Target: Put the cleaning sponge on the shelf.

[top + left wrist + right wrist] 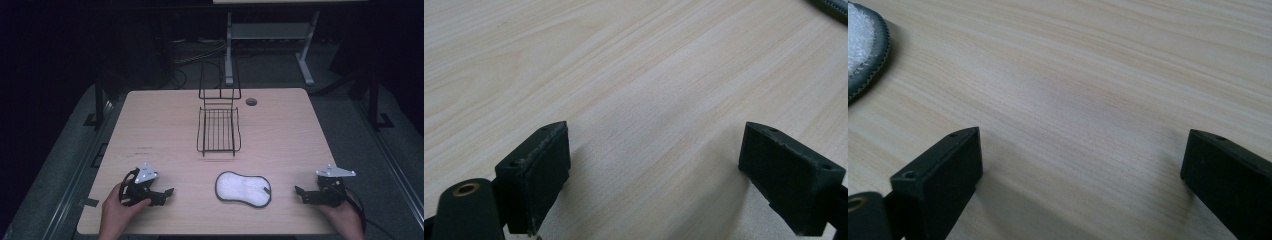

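A white peanut-shaped pad with a dark edge (pixel 243 189) lies flat on the wooden table (pixel 165 125), near its front. Behind it stands a black wire rack (pixel 218 129) with an upright back. My left gripper (pixel 165 194) rests low at the front left, jaws pointing right toward the pad. Its own view has the left gripper (pixel 654 175) open over bare wood. At the front right sits my right gripper (pixel 301 194), jaws pointing left at the pad. In the right gripper view the right gripper (pixel 1080 180) stands open, empty, with the pad's edge (pixel 865 47) at upper left.
A round cable hole (pixel 251 102) sits near the table's far edge. Beyond the table a white metal frame (pixel 270 35) and cables stand on the dark floor. Black posts flank the table on both sides.
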`<state>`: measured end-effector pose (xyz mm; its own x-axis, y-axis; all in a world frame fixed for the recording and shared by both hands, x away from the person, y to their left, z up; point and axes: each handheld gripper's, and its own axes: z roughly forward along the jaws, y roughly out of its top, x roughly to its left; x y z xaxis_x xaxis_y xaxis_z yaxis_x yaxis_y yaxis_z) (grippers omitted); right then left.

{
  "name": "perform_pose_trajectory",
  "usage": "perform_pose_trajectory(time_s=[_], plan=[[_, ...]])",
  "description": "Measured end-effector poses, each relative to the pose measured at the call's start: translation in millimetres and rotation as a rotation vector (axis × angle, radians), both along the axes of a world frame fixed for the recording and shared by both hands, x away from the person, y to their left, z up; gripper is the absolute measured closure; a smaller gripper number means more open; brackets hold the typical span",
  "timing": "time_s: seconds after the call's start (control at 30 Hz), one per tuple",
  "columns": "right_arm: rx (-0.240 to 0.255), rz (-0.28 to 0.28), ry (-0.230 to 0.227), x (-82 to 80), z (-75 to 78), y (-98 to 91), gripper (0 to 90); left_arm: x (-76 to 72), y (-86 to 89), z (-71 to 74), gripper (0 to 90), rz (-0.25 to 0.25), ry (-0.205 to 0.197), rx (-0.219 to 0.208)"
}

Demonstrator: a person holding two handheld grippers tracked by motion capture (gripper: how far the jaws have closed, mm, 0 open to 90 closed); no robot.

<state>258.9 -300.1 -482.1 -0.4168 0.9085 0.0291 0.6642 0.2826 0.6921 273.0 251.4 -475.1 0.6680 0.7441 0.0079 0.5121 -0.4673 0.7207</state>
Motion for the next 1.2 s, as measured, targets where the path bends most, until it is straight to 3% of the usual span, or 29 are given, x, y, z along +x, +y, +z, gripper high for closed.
perform_pose_trajectory(time_s=[0.13, 0.2, 0.3, 0.53, 0.7, 0.73, 0.83, 1.2], plan=[[0.001, 0.004, 0.018, -0.3, 3.1, -0.9, 7.4, 0.0, 0.0, 0.0, 12.2, 0.0, 0.0, 0.0], [0.012, 0.013, 0.031, -2.9, 7.4, -0.3, 15.2, 0.0, 0.0, 0.0, 12.2, 0.0, 0.0, 0.0], [0.022, 0.022, 0.027, -4.8, 12.4, 2.7, 19.7, 0.0, 0.0, 0.0, 12.2, 0.0, 0.0, 0.0], [0.092, 0.106, 0.002, -9.0, 25.4, 12.3, 49.5, 0.0, 0.0, 0.0, 12.3, 0.0, 0.0, 0.0], [0.111, 0.199, 0.004, -9.2, 33.5, 25.8, 76.0, 0.0, 0.0, 0.0, 12.3, 0.0, 0.0, 0.0], [0.111, 0.199, 0.004, -9.2, 33.5, 25.8, 76.0, 0.0, 0.0, 0.0, 12.3, 0.0, 0.0, 0.0], [0.125, 0.241, -0.004, -8.3, 38.9, 33.3, 89.8, 0.0, 0.0, 0.0, 12.3, 0.0, 0.0, 0.0], [0.167, 0.353, -0.003, 3.7, 50.3, 61.3, 90.0, 0.0, 0.0, 0.0, 12.3, 0.0, 0.0, 0.0]])
